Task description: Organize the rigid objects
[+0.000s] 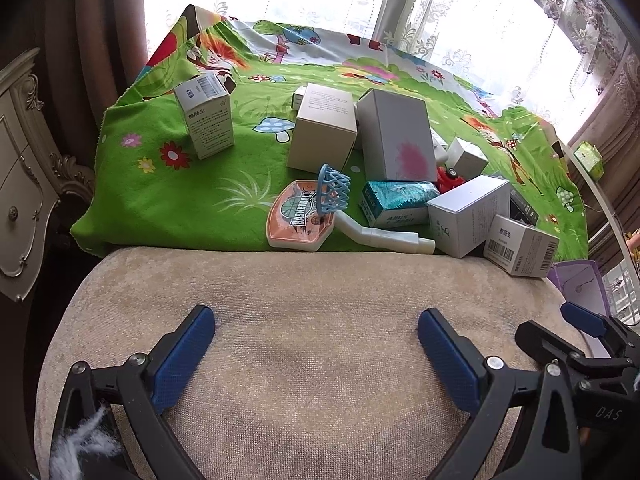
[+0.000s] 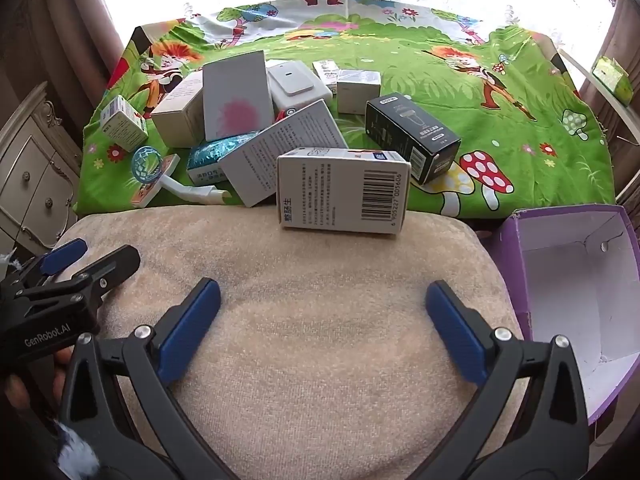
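Several cardboard boxes lie jumbled on a green cartoon cloth (image 1: 168, 200) (image 2: 520, 92). Among them are a white box with a pink blot (image 1: 396, 136) (image 2: 236, 96), a black box (image 2: 412, 136), a teal box (image 1: 396, 202) and a white barcode box (image 2: 344, 194) at the cloth's near edge. A toy basketball hoop (image 1: 308, 212) (image 2: 154, 172) lies by the pile. My left gripper (image 1: 316, 334) is open and empty over the beige cushion (image 1: 280, 300). My right gripper (image 2: 322, 304) is open and empty over the same cushion (image 2: 320, 264), just short of the barcode box.
An open purple box (image 2: 576, 280) with a white inside stands to the right of the cushion. A lone white box (image 1: 206, 114) stands upright at the cloth's left. A carved cream cabinet (image 1: 20, 184) is on the left. Curtained windows are behind.
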### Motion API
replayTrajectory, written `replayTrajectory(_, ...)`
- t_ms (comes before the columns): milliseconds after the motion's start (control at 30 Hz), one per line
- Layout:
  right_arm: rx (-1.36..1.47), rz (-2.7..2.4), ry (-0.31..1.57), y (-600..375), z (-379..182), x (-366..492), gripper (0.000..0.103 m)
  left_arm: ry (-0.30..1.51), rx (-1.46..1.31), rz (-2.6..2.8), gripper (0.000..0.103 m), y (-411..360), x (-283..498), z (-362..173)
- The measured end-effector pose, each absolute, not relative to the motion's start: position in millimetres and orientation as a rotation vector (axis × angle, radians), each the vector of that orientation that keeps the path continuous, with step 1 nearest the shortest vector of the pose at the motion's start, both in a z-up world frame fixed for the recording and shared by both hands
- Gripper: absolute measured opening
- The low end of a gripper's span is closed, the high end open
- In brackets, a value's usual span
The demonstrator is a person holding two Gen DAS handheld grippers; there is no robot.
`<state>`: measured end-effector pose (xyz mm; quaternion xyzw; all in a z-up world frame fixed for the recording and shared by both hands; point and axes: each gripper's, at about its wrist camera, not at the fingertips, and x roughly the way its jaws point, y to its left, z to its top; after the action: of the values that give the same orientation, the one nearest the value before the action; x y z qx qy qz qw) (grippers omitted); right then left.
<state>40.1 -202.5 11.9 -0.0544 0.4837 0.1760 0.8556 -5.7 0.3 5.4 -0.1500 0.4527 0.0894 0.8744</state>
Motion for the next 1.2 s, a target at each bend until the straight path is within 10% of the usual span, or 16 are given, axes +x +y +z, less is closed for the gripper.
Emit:
replayTrajectory(333,-0.031,0.463,1.033,-222,27,50,0.103,0.919,-0.335,0.144,0.072,6,8,18)
replayTrajectory(900,-0.113,0.410,1.020,-201,25,98,0.103,0.973,-0.258,0.118,0.053,14,65,14)
replayTrajectory(1200,-0.098,0.375,1.060,-200,16,113,0.095,1.015,-0.245,0.106,0.020,12,76,4)
